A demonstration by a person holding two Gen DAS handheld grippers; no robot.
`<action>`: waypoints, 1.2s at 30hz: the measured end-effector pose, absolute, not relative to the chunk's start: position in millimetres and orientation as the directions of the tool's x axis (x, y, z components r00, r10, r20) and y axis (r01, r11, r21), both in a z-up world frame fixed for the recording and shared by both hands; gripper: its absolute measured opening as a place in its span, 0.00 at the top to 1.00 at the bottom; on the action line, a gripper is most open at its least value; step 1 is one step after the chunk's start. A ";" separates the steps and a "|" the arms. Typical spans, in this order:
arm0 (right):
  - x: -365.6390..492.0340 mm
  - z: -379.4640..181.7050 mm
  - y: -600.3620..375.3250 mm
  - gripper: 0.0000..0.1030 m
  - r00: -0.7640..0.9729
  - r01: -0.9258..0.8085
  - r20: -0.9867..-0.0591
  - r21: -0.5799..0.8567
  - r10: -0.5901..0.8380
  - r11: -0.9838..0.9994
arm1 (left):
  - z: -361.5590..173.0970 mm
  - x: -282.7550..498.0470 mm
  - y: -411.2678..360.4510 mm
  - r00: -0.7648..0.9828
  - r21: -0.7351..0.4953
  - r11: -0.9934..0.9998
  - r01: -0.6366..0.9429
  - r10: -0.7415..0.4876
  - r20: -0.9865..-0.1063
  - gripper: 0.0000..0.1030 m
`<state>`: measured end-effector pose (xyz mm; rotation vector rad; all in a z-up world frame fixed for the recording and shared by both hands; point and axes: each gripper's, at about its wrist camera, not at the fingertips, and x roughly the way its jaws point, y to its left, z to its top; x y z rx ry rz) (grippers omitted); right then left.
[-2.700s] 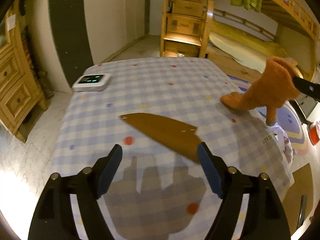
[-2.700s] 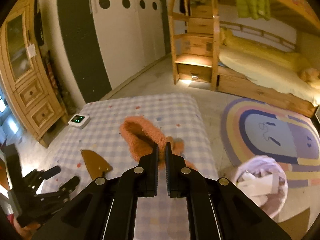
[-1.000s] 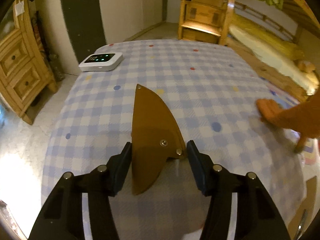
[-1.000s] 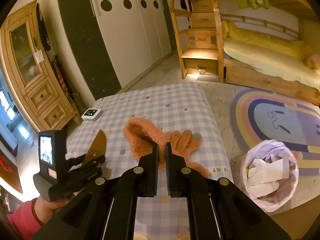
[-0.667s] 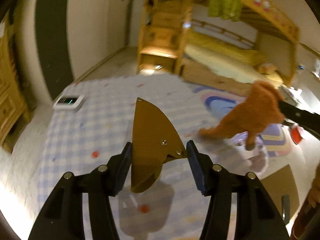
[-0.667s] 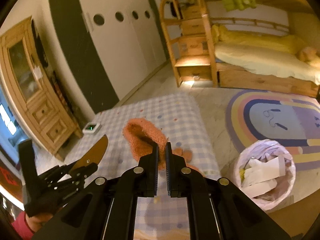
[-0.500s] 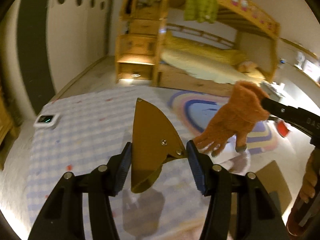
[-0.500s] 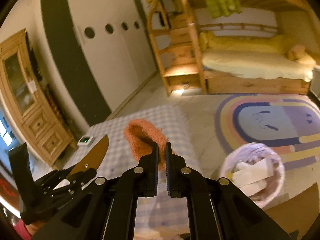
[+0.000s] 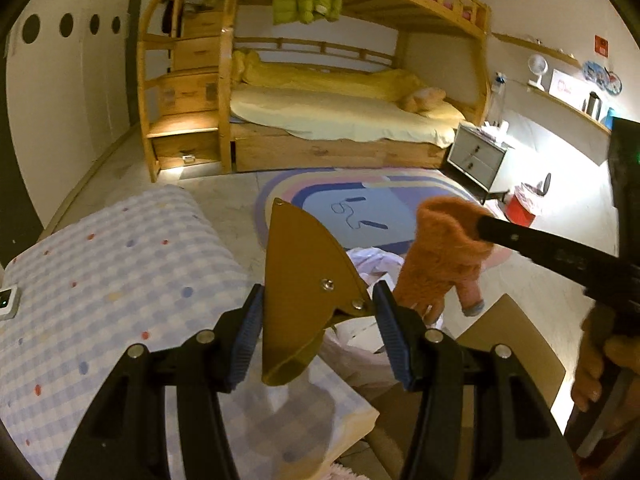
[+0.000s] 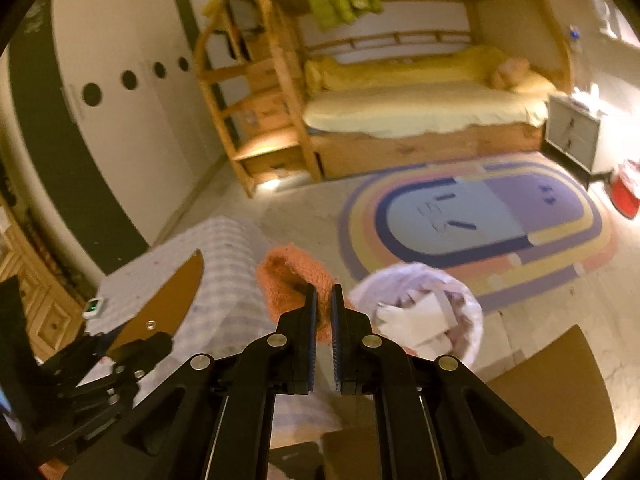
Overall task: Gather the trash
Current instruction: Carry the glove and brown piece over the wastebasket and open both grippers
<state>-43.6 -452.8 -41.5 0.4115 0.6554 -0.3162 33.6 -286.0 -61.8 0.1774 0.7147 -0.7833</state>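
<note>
A brown, pointed cardboard piece (image 9: 298,264) stands upright between the blue pads of my left gripper (image 9: 318,296), which is shut on it, over the table's right edge. My right gripper (image 10: 324,292) is shut on a fuzzy orange glove (image 10: 288,276); the glove (image 9: 440,256) hangs fingers down from that gripper (image 9: 480,226). Just below and to the right sits the white-bagged trash bin (image 10: 468,300) holding crumpled paper. In the left wrist view the bin (image 9: 360,344) is partly hidden behind the cardboard and fingers. In the right wrist view the cardboard (image 10: 168,300) and left gripper (image 10: 132,344) show at lower left.
The checked table (image 9: 120,272) lies to the left, with a small white device (image 9: 6,300) at its far edge. A flat cardboard sheet (image 10: 560,392) lies on the floor by the bin. Beyond are an oval rug (image 10: 480,216), a bunk bed (image 9: 340,112), a nightstand (image 9: 476,156) and a red bin (image 9: 520,208).
My left gripper closed on the cardboard that lay on the table and lifted it. Both grippers have swung right, off the table toward the bin, with the glove now hanging clear.
</note>
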 end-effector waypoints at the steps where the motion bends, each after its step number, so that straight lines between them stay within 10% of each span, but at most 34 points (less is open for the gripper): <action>1: -40.9 -47.6 -460.2 0.94 0.741 0.416 -0.652 0.264 -0.157 0.870 | -64.1 34.5 -286.9 0.487 -0.107 0.706 0.701 -0.582 -0.651 0.48; 7: -21.6 -75.9 -494.6 0.89 0.719 0.446 -0.681 0.294 -0.143 0.845 | -73.9 43.6 -297.1 0.485 -0.090 0.714 0.695 -0.557 -0.674 0.48; 11: -16.7 -86.3 -505.3 0.68 0.705 0.454 -0.699 0.315 -0.120 0.834 | -79.9 47.8 -304.0 0.487 -0.079 0.721 0.689 -0.541 -0.686 0.48; 36: -100.4 -72.8 -542.1 0.68 0.747 0.547 -0.622 0.372 -0.236 0.750 | -102.5 39.1 -438.9 0.377 -0.072 0.577 0.814 -0.618 -0.689 0.48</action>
